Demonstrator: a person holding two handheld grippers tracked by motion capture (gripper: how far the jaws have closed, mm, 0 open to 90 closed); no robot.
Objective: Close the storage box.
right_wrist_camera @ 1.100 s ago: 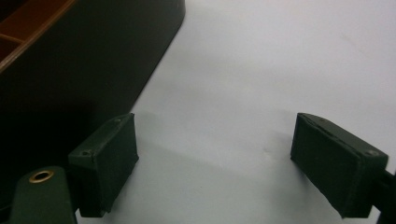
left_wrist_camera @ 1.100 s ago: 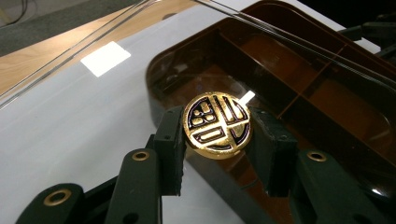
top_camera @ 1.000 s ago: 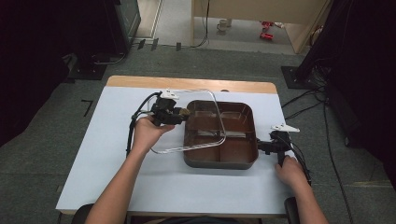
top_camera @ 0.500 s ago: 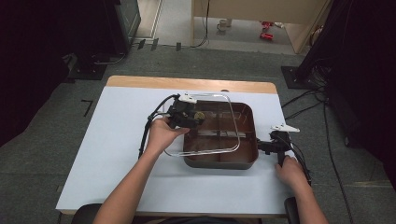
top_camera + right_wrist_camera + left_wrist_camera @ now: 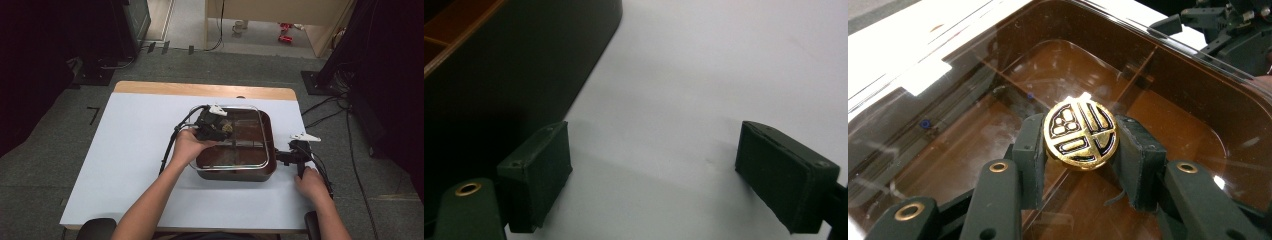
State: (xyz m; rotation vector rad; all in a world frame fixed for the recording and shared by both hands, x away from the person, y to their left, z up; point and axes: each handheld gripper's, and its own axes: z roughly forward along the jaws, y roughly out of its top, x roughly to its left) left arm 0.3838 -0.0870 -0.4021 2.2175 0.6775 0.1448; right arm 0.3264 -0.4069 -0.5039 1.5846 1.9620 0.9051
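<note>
Jaws of the left gripper (image 5: 1080, 150) clench the round gold knob (image 5: 1081, 134) of the clear glass lid (image 5: 232, 137), whose emblem bears no readable writing. Right gripper (image 5: 669, 170) stands released, wide apart over the white table (image 5: 724, 75).

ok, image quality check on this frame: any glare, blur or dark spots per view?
High view: dim and soft, dark surroundings at both sides, white table evenly lit. Left gripper view: sharp on the gold knob, with window-like glare patches across the glass lid. Right gripper view: the pot wall is near-black and soft, and the right gripper casts faint shadows on the table.
</note>
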